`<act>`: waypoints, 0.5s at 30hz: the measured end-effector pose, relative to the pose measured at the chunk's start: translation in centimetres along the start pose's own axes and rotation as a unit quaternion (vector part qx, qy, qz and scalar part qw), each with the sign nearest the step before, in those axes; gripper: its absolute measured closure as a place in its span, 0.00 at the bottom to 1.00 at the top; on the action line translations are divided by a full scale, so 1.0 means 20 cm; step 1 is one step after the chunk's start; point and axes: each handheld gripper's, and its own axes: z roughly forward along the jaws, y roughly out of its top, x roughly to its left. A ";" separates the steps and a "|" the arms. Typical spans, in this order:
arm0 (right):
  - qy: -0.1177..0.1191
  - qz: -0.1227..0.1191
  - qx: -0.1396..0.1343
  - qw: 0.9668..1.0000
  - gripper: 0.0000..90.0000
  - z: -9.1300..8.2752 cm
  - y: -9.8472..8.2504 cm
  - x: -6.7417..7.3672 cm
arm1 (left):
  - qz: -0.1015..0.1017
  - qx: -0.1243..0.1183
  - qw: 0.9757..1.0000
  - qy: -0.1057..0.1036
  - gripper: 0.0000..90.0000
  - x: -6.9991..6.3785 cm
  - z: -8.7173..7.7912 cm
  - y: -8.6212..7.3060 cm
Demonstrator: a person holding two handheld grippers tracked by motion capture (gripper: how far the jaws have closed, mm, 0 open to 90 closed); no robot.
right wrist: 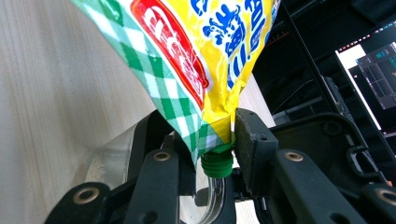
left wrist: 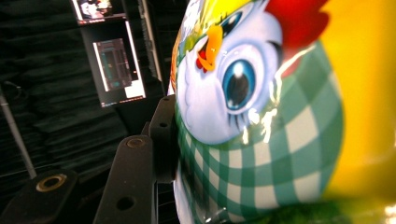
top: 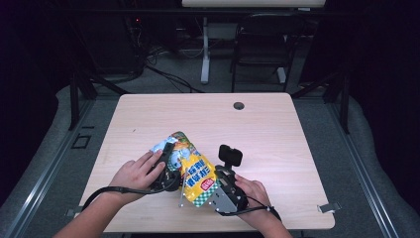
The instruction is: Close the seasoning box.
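Note:
A yellow spouted pouch (top: 194,168) with a green check pattern and a cartoon chicken lies tilted over the front middle of the wooden table (top: 267,129). My left gripper (top: 169,157) holds its upper end, and one black pad (left wrist: 164,126) presses against the chicken print (left wrist: 243,93); the other jaw is hidden behind the pouch. My right gripper (right wrist: 217,142) is closed on the pouch's lower corner just above the green screw cap (right wrist: 217,164). In the high view the right gripper (top: 214,191) sits at the pouch's near end.
A round cable hole (top: 239,105) marks the table's far side. A black chair (top: 262,39) and a desk leg (top: 205,49) stand beyond the table. A clear plastic piece (right wrist: 109,156) sits beside my right gripper's jaws. The table's front edge is just under both hands.

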 end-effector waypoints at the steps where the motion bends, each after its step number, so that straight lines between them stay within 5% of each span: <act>1: 0.000 0.000 0.000 1.000 0.78 0.00 0.00 0.00 | 0.000 0.000 1.000 0.000 0.66 0.00 0.00 0.00; 15: -0.001 0.002 -0.001 1.000 0.78 0.00 0.00 0.00 | 0.016 -0.003 1.000 0.017 0.66 0.01 -0.01 0.01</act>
